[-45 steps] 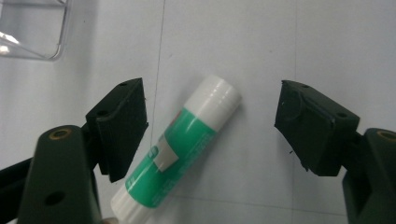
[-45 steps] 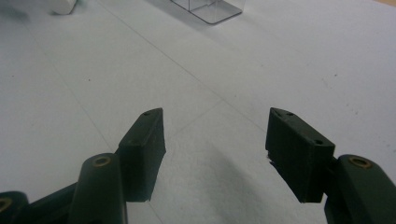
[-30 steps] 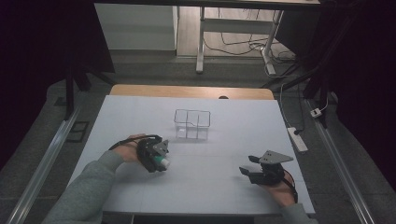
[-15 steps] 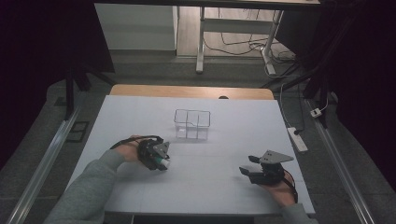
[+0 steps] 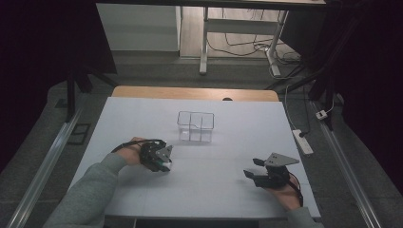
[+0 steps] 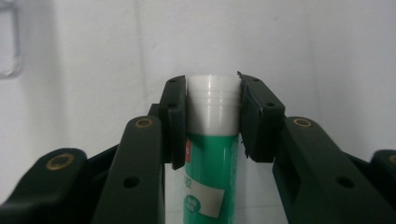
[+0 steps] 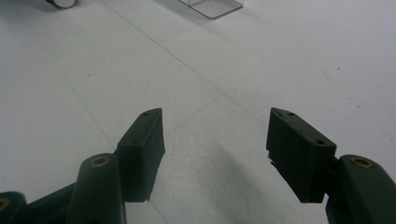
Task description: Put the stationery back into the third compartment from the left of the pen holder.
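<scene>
A green glue stick (image 6: 212,158) with a white ribbed cap (image 6: 212,105) lies between the jaws of my left gripper (image 6: 210,88). The jaws have just been closing, and both pads now press on the cap. From above, the left gripper (image 5: 159,159) sits low on the white table (image 5: 228,142) at the left, with a bit of the green stick (image 5: 163,166) showing under it. My right gripper (image 5: 254,169) rests near the front right. In its own view the right gripper (image 7: 215,135) is open, with bare table between the fingers.
A clear two-compartment box (image 5: 196,126) stands mid-table, beyond and between the two grippers; its near corner (image 7: 212,7) shows at the top of the right gripper view. A power strip (image 5: 302,141) lies off the table's right edge.
The left gripper's jaws have drawn in onto the glue stick. Both hands have kept their places.
</scene>
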Tool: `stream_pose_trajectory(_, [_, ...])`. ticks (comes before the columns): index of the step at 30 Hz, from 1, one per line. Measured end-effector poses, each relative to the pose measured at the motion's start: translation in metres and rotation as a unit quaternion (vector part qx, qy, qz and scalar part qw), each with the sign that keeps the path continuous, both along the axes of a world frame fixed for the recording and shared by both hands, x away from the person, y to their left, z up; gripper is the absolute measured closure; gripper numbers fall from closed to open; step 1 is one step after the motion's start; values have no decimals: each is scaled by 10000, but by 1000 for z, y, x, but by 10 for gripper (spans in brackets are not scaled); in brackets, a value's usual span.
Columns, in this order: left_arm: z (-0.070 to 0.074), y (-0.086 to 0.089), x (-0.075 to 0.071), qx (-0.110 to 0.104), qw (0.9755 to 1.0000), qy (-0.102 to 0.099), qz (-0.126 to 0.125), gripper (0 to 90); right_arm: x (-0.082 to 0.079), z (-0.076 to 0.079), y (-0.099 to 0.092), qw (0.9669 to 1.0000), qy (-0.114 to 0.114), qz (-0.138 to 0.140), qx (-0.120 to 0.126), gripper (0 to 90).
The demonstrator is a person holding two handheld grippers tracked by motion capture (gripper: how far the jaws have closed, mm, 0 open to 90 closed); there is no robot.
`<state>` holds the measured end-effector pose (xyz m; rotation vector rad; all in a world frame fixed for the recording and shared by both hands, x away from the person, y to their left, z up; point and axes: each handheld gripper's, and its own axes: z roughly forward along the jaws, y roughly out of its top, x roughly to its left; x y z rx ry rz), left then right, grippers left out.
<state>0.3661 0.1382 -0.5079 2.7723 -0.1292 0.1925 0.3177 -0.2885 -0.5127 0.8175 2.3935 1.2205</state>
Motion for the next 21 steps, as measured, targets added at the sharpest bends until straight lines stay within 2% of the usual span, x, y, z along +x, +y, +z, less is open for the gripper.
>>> stream_pose_trajectory(5, [7,8,2,-253,9990,-63,370,649,0,0,0,10000,9,-4,-3,363])
stream_pose_trajectory(10, [19,15,0,-642,9953,-205,701,649,0,1,-2,10000,0,-54,50,363])
stream_pose_trajectory(13, [23,19,-3,-938,9912,-243,903,648,0,1,-2,10000,-8,-67,58,363])
stream_pose_trajectory(18, [30,25,-6,-1257,9850,-304,1139,648,0,1,-2,10000,0,-71,37,363])
stream_pose_trajectory(21, [32,29,-6,-1519,9791,-263,1328,648,0,1,-2,10000,-5,-70,18,362])
